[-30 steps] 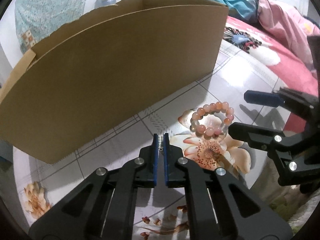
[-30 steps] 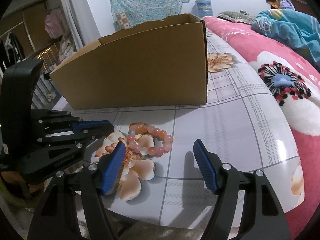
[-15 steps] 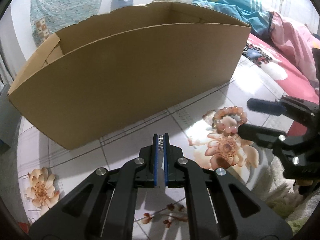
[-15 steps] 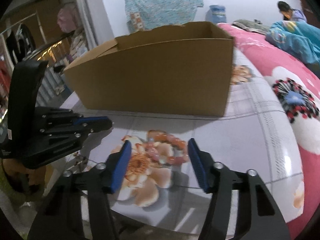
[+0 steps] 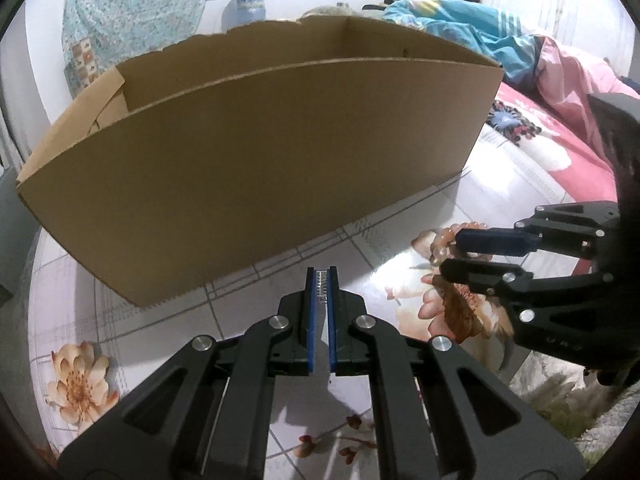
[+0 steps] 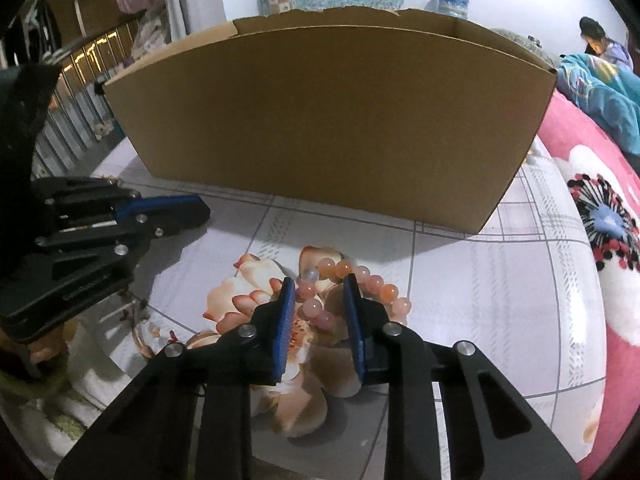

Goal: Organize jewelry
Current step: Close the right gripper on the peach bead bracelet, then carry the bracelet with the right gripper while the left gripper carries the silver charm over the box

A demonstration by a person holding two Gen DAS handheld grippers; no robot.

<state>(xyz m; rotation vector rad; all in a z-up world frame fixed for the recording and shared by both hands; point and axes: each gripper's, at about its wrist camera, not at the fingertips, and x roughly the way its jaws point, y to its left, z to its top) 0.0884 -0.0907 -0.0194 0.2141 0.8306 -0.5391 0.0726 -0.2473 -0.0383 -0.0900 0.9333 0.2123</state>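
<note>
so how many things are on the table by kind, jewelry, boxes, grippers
bead bracelet: 1
small silver piece pinched in the left gripper, too small to identify: 1
cardboard box: 1
grippers: 2, left and right gripper
total: 5

Box [image 6: 328, 120]: matt brown cardboard. Bracelet [image 6: 372, 284]: glossy smooth beads. Tablecloth [image 6: 500, 280]: shiny, prob. plastic. Grippers: matt black plastic.
</note>
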